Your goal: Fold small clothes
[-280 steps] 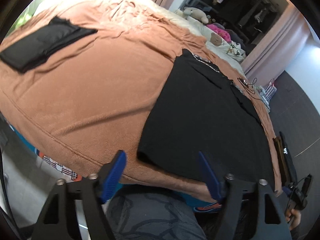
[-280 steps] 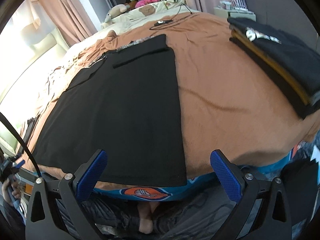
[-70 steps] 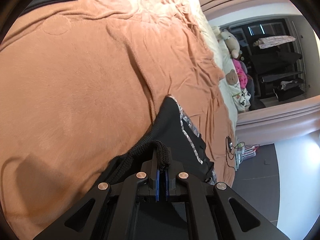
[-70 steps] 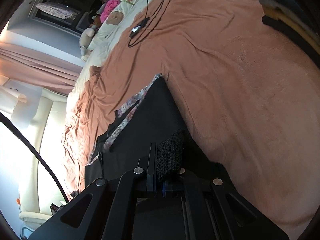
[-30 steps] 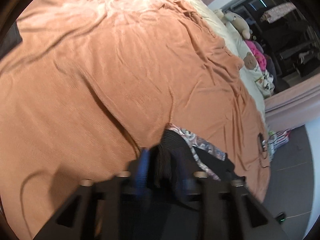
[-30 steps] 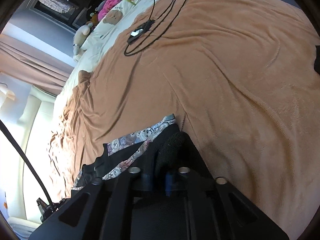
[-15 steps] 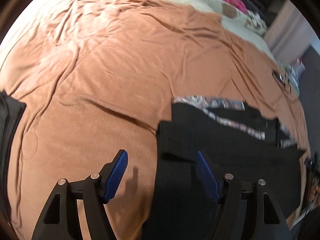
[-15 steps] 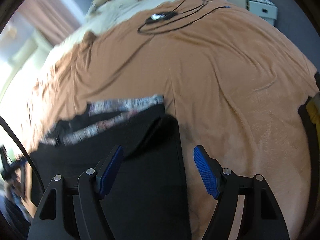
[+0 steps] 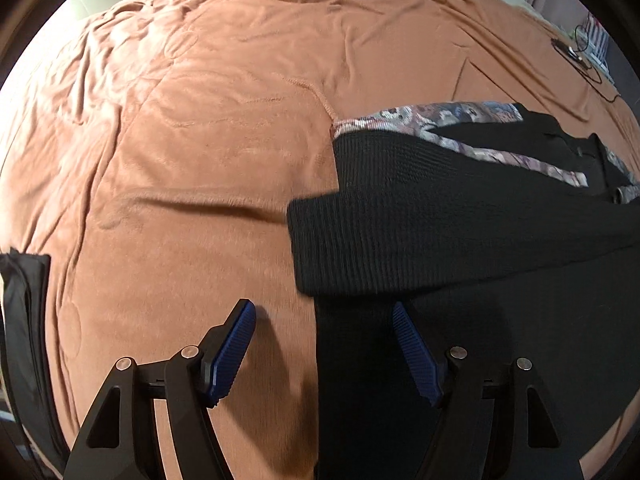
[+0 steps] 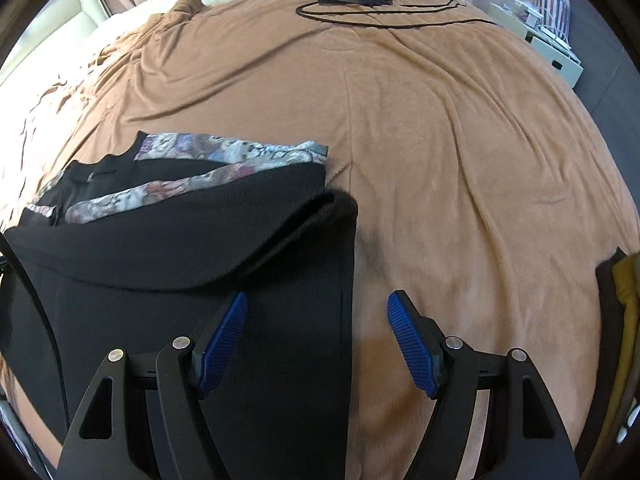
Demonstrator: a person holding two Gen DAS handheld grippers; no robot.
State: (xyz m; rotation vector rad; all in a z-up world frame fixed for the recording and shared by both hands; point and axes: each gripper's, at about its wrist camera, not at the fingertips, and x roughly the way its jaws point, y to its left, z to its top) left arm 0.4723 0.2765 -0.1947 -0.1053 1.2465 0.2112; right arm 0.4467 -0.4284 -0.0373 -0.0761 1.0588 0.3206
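With both jaws just opened wide and empty, the left hand-held gripper (image 9: 324,344) and right hand-held gripper (image 10: 318,338) should lift clear without snagging the folded black garment (image 9: 460,240) on the bed (image 9: 224,128).

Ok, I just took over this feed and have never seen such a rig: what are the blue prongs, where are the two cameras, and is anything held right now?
The blue prongs are the fingers of two handheld grippers, one in each of a person's hands. Each picture comes from a fisheye camera on a gripper, looking forward along its fingers.

The left gripper and the right gripper both stand open, having just been opening, and hold nothing.

Under them lies a black garment with patterned trim, its near part folded up over itself, on a bed covered by a brown blanket. The left gripper straddles the garment's left edge, the right gripper its right edge. A black cable lies at the far end of the blanket.
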